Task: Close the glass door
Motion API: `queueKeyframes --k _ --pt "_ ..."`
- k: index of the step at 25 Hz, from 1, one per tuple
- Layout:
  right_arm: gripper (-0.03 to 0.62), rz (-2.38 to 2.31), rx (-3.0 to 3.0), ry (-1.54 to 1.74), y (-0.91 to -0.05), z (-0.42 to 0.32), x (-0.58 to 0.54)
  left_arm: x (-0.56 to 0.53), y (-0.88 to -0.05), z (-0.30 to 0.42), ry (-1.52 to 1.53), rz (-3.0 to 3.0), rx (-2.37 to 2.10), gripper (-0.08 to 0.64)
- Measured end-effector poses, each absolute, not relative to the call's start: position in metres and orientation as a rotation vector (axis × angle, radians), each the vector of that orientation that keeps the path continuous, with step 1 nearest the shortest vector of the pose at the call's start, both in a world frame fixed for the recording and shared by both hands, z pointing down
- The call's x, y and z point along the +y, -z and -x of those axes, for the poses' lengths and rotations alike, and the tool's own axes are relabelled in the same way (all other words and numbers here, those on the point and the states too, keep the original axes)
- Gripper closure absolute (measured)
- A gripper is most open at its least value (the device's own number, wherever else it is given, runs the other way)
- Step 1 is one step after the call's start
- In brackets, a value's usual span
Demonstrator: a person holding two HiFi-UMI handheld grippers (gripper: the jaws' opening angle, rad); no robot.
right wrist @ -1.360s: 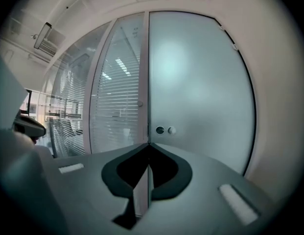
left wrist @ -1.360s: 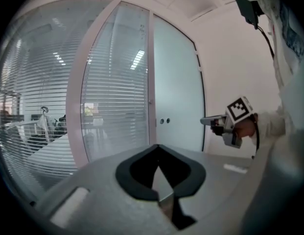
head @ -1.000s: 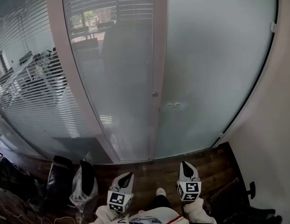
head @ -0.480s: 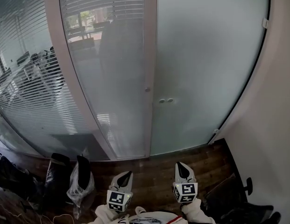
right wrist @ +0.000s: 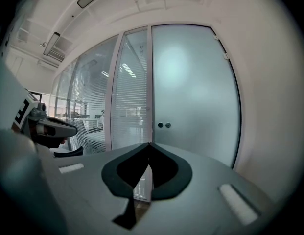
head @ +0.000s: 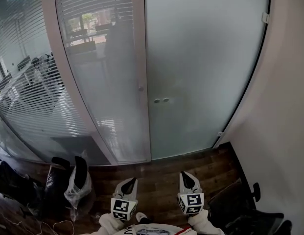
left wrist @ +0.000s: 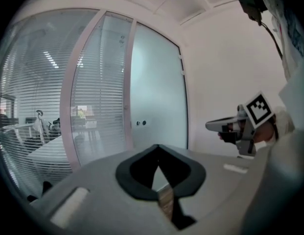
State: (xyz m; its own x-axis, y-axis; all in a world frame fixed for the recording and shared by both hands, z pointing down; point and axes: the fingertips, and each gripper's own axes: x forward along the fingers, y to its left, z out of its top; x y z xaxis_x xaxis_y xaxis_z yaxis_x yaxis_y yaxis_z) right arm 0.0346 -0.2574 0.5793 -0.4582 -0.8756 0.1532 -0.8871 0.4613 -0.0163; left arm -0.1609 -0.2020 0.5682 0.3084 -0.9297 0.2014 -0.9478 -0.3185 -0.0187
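The left gripper (head: 130,181) and the right gripper (head: 186,175) are held low, side by side over the dark wooden floor (head: 161,168). Both point toward twelve o'clock. In each gripper view the jaws are seen brought together at the tips, with nothing between them, and neither gripper is in contact with anything.

The frosted glass door (head: 205,67) is seen from twelve to one o'clock of the grippers, well apart from them. Its free edge lies against the pale door post (head: 139,58). Its hinges (head: 265,17) are set on the far edge, at two o'clock, beside the white wall (head: 289,121). No gap is visible between leaf and post, so the door is judged to be shut or all but shut. Whether it is latched cannot be told.

A slatted glass partition (head: 88,67) is seen at ten o'clock, and bags (head: 76,185) are heaped on the floor at nine o'clock.

The leaf is judged to be heavy, rigid and breakable, and its smooth face would be slippery under the jaws. No bar handle is shown, only two small round fittings (head: 160,101) near the free edge. Nothing offers a secure clamp, so a push is favoured over a grip. It would best be applied near those fittings, far from the hinges, where least force is needed. It should be applied slowly, so that the glass is not slammed against the post.
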Motion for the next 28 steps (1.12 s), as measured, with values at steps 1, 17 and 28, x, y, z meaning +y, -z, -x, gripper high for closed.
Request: queueKeyframes --k 1,17,28 --pt "0.584 -1.561 -2.581 -0.142 -0.579 -0.042 -0.252 -0.197 -0.566 0.152 -0.268 -2.459 -1.768 0.557" --pt "0.584 -1.382 -2.669 -0.229 -0.591 -0.092 -0.154 -0.096 -0.574 0.087 -0.321 -2.420 -1.839 0.557" --pt "0.584 -1.368 -2.660 -0.180 -0.585 -0.086 -0.091 -0.049 -0.568 0.076 -0.268 -2.485 -1.784 0.557"
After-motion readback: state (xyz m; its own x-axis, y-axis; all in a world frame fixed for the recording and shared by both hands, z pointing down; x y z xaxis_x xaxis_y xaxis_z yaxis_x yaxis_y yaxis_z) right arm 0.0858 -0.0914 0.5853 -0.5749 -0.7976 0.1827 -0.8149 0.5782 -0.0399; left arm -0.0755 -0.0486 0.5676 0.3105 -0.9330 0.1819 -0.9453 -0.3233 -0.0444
